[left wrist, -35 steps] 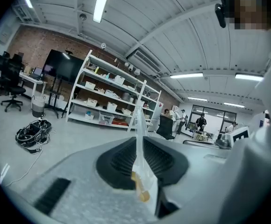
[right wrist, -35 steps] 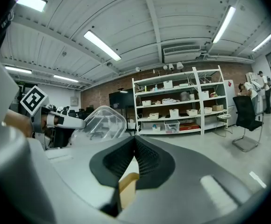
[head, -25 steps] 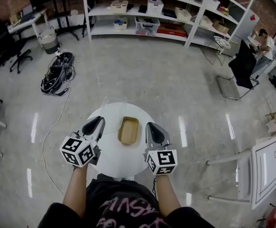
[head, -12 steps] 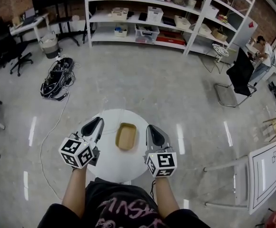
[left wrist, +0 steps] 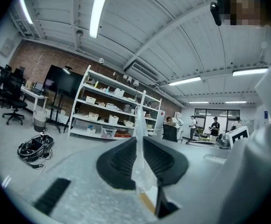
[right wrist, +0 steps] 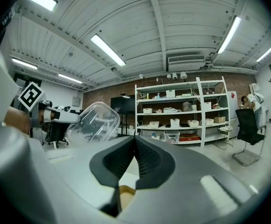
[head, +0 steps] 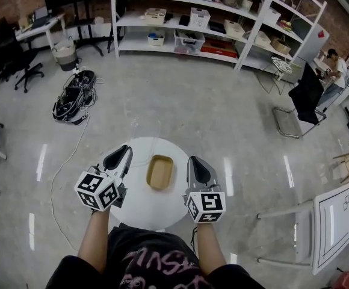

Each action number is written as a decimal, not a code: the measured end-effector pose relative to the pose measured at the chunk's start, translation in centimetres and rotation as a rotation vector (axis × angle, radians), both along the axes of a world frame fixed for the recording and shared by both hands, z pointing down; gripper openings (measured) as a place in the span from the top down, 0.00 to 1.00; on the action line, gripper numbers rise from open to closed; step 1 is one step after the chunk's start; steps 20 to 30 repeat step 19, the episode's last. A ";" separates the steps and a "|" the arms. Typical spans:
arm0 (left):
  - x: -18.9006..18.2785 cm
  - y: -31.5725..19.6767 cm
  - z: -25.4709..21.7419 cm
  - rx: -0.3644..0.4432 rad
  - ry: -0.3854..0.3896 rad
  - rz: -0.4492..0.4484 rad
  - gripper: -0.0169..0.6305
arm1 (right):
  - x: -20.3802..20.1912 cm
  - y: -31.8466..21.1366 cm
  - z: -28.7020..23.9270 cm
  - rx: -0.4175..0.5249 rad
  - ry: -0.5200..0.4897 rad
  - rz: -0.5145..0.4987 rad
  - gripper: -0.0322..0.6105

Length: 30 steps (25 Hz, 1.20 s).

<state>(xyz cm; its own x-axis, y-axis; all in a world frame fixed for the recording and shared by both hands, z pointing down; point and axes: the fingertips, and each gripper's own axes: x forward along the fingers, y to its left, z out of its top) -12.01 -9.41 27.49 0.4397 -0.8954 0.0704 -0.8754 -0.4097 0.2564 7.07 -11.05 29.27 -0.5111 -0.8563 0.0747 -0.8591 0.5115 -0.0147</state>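
A round white bench (head: pixel 139 206) sits at lower centre of the head view, on a pale polished floor, with the person standing at its near edge. On it lies a shallow brown tray (head: pixel 160 171), its long axis running up and down the frame, away from the person. The tray is between the two grippers: just right of the left gripper (head: pixel 120 157) and just left of the right gripper (head: pixel 197 168), about equally near to each. The left gripper's jaws are clamped on the rim of a clear plastic lid (left wrist: pixel 139 162), which stands edge-on between them in the left gripper view. In the right gripper view the same lid (right wrist: pixel 94 122) shows broadside at middle left, tilted and lifted off the bench, up and left of that gripper's jaws. The right gripper's jaws are pressed together with nothing between them; a corner of the tray shows low in the frame beneath them. White storage shelves (head: pixel 192 23) line the upper edge of the head view.
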 end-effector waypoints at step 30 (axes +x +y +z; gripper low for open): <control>1.0 0.6 -0.3 0.032 -0.028 0.005 0.91 | 0.8 0.5 0.0 0.013 -0.006 0.007 0.93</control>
